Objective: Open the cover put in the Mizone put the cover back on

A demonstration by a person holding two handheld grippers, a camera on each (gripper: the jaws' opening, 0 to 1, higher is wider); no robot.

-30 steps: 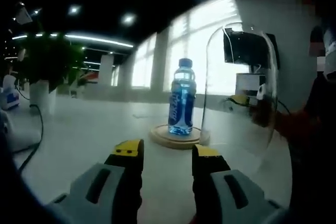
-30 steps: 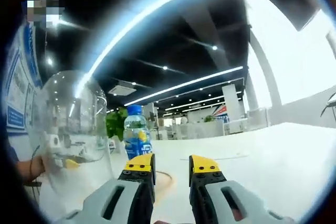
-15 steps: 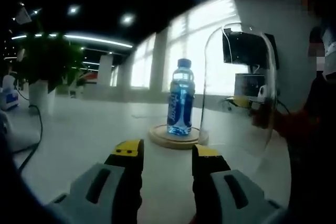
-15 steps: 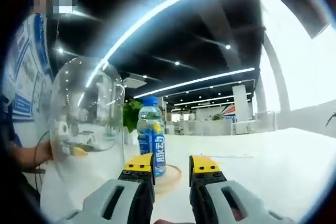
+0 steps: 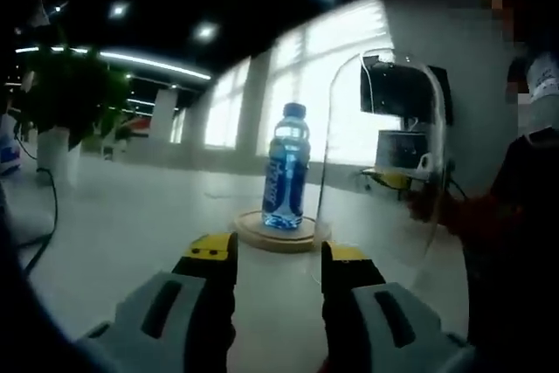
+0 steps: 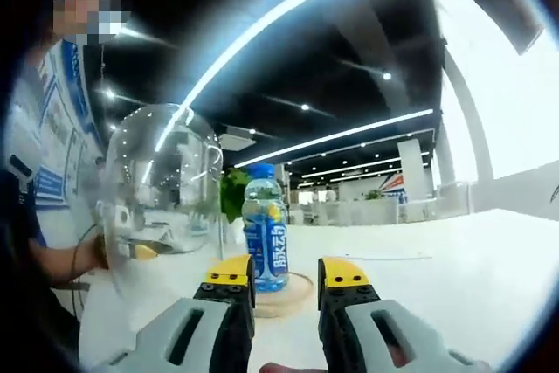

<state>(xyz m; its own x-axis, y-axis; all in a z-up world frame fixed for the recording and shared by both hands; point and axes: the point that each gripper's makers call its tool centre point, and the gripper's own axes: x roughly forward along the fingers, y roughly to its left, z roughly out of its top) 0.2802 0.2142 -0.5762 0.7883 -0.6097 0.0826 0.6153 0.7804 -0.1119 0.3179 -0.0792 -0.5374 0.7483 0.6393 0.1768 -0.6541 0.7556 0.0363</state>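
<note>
Left gripper (image 5: 278,256) and right gripper (image 6: 286,271) part-open, empty. Mizone bottle (image 5: 284,169) ahead on wooden base (image 5: 278,233); glass dome cover (image 5: 382,150) beside. Judged next: cover over bottle.

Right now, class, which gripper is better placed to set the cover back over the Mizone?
Probably the right gripper: the bottle stands just past its open fingers on the wooden base, and the glass cover hangs close beside them, steadied by a hand.

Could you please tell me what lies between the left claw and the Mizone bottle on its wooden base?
In the left gripper view, only bare white tabletop lies between the left claw and the round wooden base under the blue Mizone bottle.
</note>
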